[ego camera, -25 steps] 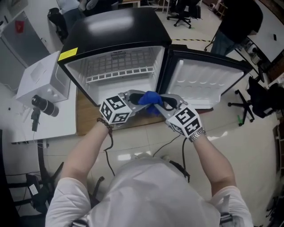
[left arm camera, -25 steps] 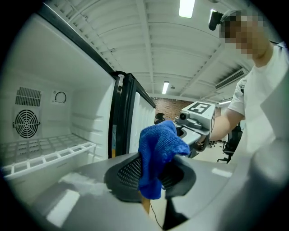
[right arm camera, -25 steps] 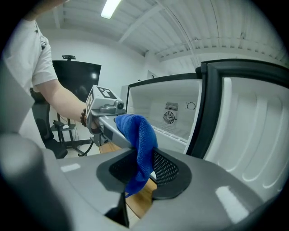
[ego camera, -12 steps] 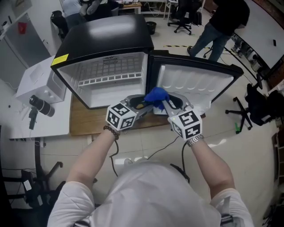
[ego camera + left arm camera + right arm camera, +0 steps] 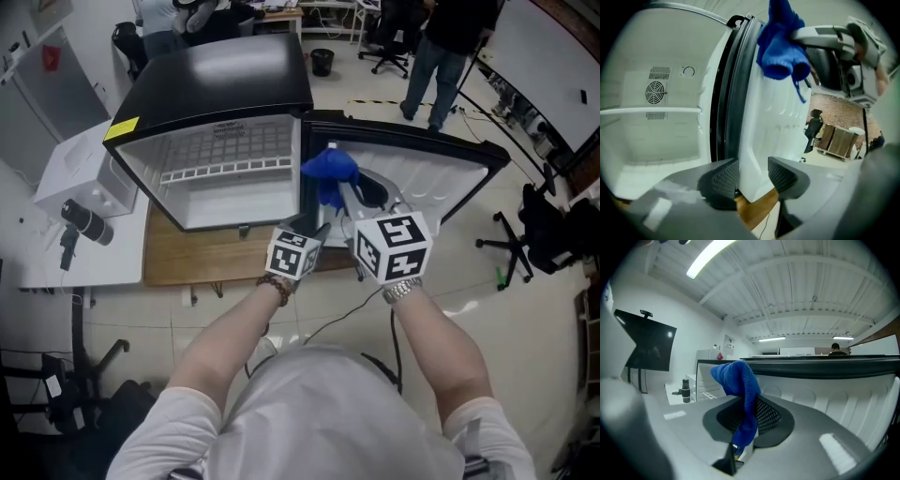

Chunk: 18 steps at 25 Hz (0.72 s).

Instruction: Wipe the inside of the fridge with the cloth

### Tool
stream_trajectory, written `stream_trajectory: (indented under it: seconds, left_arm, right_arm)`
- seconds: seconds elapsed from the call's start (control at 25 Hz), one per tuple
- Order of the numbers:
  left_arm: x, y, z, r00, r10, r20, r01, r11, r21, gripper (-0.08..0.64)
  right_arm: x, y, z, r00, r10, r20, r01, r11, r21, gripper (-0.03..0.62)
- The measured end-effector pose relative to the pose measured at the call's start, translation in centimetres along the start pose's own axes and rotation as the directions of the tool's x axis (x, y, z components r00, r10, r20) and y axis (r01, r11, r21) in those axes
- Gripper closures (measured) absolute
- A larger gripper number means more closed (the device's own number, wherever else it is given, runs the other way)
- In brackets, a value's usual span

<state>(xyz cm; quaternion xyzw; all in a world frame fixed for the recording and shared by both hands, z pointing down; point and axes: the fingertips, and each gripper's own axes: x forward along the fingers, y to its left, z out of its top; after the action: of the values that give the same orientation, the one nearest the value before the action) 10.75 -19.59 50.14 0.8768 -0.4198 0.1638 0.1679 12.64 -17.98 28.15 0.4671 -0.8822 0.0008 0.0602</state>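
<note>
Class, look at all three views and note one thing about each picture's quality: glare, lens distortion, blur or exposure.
Head view: sharp, with ceiling light glaring off the top of the fridge. Left gripper view: fisheye bows the black door seal and darkens the corners. Right gripper view: the strip light is blown out white; the blue cloth is crisp, the grey foreground soft.

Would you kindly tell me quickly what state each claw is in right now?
Left claw: open, jaws just opening, nothing held.
Right claw: jaws just closing, shut on the cloth.
</note>
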Motion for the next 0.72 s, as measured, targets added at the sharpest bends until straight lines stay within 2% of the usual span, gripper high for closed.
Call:
stream_trajectory:
  seconds: [0.24, 0.4, 0.6, 0.72]
  left_arm:
    - [2.2, 0.4, -1.9, 0.993, 0.082, -0.083, -0.084, 0.996, -0.03, 0.38]
    - [3.0, 0.4, -2.2, 0.991, 0.102, -0.091, -0.106, 0.994, -0.038, 0.428]
    - [3.0, 1.0, -2.4, 0.986, 0.135, -0.1, -0.141, 0.989, -0.052, 0.426]
    - [3.0, 0.8, -2.3, 0.987, 0.131, -0.095, -0.137, 0.989, -0.053, 0.426]
  right_arm:
    - [1.1, -0.3, 0.9, 0.998, -0.051, -0.04, 0.051, 0.998, 0.02, 0.548]
    - [1.1, -0.7, 0.9, 0.994, -0.091, -0.057, 0.093, 0.995, 0.036, 0.548]
    - [1.4, -1.7, 1.3, 0.99, -0.124, -0.063, 0.126, 0.991, 0.043, 0.549]
    - [1.4, -2.2, 1.1, 0.988, -0.139, -0.066, 0.142, 0.989, 0.048, 0.549]
